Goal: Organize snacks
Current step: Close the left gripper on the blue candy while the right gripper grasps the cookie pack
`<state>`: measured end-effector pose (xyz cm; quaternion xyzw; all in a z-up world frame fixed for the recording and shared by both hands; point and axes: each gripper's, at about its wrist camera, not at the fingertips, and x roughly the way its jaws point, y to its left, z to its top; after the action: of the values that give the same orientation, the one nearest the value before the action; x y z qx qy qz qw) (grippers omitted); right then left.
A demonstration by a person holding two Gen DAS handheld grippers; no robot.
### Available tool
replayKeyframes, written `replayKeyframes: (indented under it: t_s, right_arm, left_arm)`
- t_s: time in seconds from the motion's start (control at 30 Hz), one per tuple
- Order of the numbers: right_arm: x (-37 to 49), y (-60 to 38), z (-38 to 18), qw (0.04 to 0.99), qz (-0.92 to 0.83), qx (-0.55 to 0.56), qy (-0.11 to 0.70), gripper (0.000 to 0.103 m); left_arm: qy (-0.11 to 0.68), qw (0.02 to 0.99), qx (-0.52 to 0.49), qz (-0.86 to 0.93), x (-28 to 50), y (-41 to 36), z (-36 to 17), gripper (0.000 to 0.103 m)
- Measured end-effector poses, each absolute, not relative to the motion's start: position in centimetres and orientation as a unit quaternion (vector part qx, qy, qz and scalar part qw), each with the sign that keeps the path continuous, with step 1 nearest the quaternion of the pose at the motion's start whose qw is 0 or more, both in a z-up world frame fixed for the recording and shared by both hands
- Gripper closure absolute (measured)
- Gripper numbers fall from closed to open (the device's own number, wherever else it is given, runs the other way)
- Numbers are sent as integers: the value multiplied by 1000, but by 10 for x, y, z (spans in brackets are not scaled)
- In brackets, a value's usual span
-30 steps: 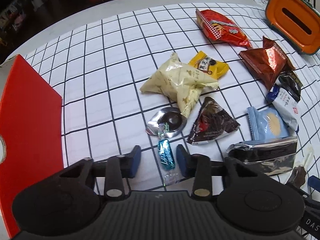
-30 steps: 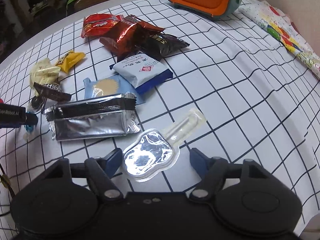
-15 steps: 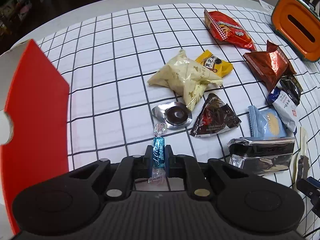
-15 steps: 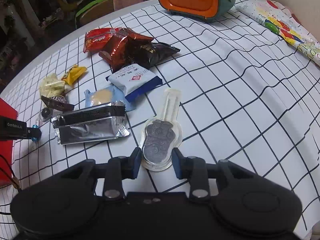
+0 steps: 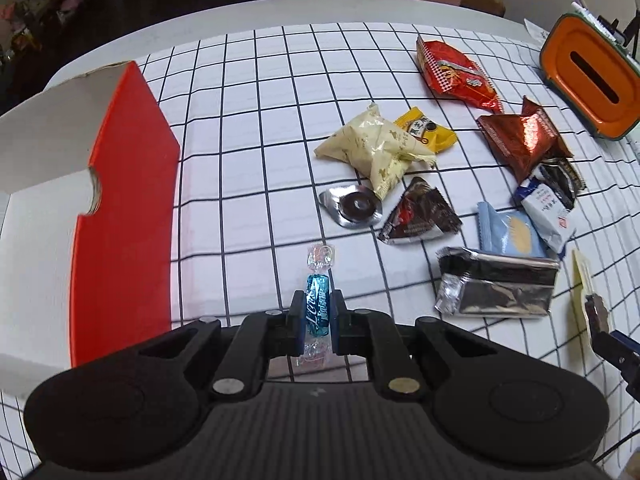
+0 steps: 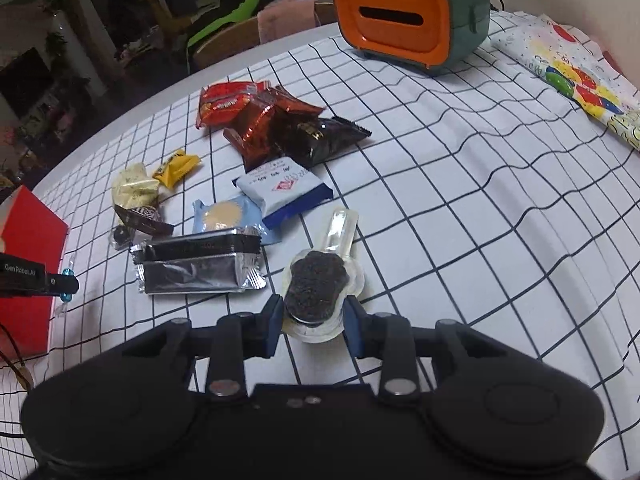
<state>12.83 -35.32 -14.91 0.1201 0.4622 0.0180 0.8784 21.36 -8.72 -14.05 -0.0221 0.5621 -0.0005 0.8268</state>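
Both wrist views overlook the shared snack pile (image 5: 460, 184).

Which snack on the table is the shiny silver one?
The silver foil packet nearest the grippers, beside the light blue biscuit pack. The other wrappers are coloured or printed.

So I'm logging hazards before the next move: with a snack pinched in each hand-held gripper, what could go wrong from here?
1. The left hand-held gripper pinches the blue candy on its slick wrapper, so it could slip out.
2. The right hand-held gripper holds the paw-shaped lollipop only by its lower end; it may tilt or drop.
3. The red box stands close on the left; a hurried swing could knock its flap.
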Motion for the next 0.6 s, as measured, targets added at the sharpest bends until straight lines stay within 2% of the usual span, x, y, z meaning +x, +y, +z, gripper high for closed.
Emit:
replayKeyframes:
  t_s: [0.3,0.6]
  right_arm:
    - [123,-368,-127,889,40,120,439,72]
    - [127,-339,-95,913,99,66,391,72]
  left_arm:
    - [557,830,-33,0,200,-91,-120,92]
    - [529,848,-40,-2,193,-79,-78,92]
